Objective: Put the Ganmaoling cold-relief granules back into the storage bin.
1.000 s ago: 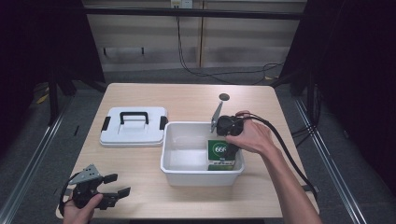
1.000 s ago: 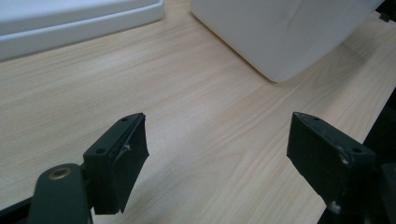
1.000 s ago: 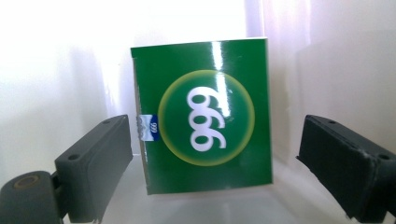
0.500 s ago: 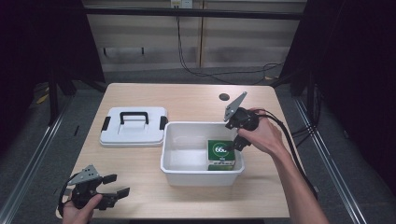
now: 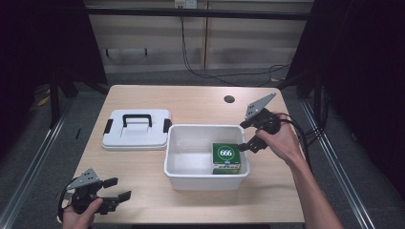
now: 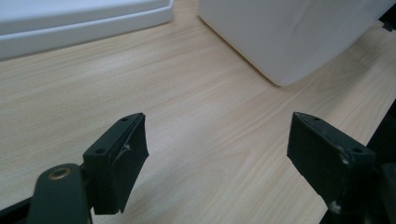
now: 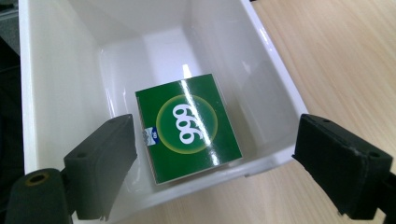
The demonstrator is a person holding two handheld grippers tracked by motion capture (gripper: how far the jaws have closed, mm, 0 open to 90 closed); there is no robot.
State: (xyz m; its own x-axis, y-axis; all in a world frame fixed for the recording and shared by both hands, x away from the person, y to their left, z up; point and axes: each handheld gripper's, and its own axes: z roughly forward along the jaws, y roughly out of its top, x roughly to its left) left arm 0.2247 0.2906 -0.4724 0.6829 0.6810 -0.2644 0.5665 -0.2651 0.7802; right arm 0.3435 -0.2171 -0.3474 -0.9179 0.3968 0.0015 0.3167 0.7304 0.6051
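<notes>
While our right gripper [image 5: 245,135] hangs open-jawed, the green box [image 7: 187,126] lies flat below it in the tub [image 5: 173,162]; our left gripper [image 5: 113,189] idles open, well apart.

My light wood table [image 5: 196,102], a white bin [image 5: 206,168] at its middle, a white lid [image 5: 137,129] just left of it

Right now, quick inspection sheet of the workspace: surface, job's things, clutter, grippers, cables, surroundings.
Surface: wooden table, round hole near the far edge.
Job's things: white bin open, green box marked 666 inside; white lid with black handle lies flat beside the bin.
Clutter: nothing seen.
Grippers: left gripper open, low at the near left corner; right gripper open, above the bin's right end.
Cables: black cable trails from the right gripper.
Surroundings: dark, cables on the floor.
</notes>
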